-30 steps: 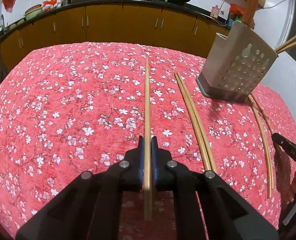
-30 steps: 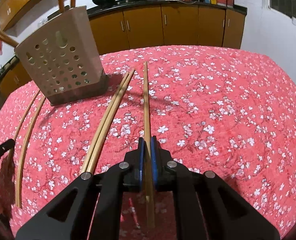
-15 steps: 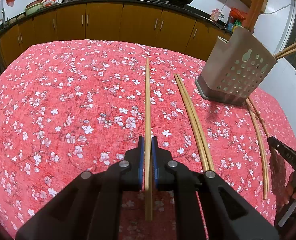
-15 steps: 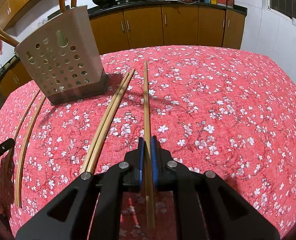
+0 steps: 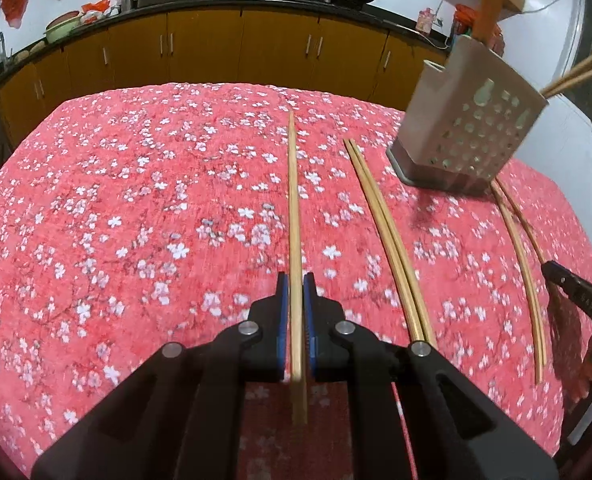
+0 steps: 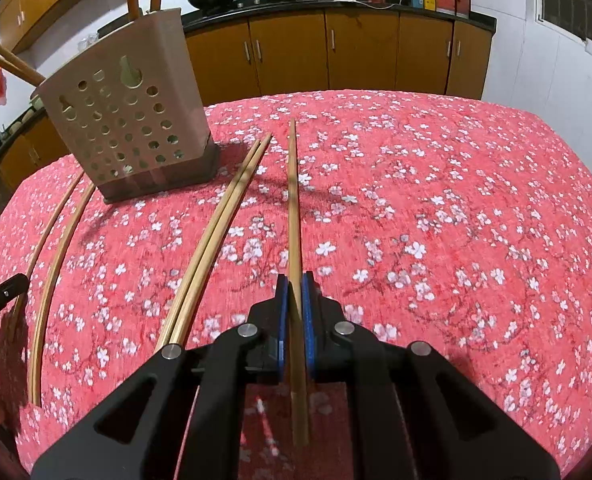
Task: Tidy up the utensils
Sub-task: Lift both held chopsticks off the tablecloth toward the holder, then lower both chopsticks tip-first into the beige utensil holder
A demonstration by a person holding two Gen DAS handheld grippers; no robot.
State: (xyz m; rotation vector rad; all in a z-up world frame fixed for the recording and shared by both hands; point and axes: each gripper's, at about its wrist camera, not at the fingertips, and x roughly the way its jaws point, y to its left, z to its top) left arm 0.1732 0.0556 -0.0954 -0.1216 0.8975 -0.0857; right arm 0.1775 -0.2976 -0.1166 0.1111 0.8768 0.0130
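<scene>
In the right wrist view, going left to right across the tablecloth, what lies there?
Curved pair of chopsticks → utensil holder → straight pair of chopsticks → single chopstick clamped in the right gripper.

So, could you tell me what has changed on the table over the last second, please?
Almost nothing. The left gripper stays shut on its chopstick and the right gripper on its own chopstick; nothing was picked up or released. The left view drifts slightly. The utensil holder and the loose chopstick pair on the tablecloth lie as before.
</scene>
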